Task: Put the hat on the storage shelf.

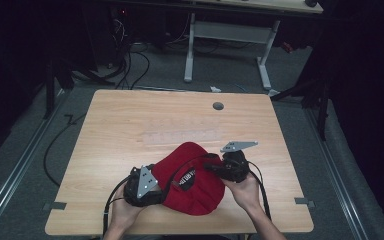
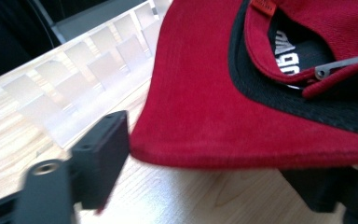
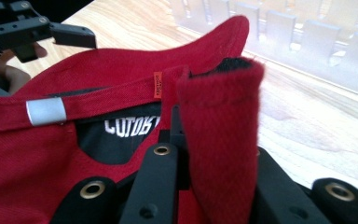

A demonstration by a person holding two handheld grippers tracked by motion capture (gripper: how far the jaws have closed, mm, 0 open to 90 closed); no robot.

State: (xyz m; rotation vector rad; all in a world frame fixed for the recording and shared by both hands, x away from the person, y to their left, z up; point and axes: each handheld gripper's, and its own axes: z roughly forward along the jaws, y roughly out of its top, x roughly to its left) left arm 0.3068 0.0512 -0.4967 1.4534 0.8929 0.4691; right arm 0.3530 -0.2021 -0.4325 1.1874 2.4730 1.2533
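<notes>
A red cap with a black lining lies at the near middle of the wooden table. My left gripper is at the cap's left side. In the left gripper view its jaws stand wide apart, open, around the red brim: one jaw is beside the brim's edge and the other is under it. My right gripper is at the cap's right side, and in its own view the right gripper is shut on the fuzzy red back strap, which stands up between the jaws. The left gripper shows beyond the brim.
A pale translucent ridged strip lies flat on the table just beyond the cap. A round cable hole sits near the far edge. A white-legged desk and floor cables are behind the table.
</notes>
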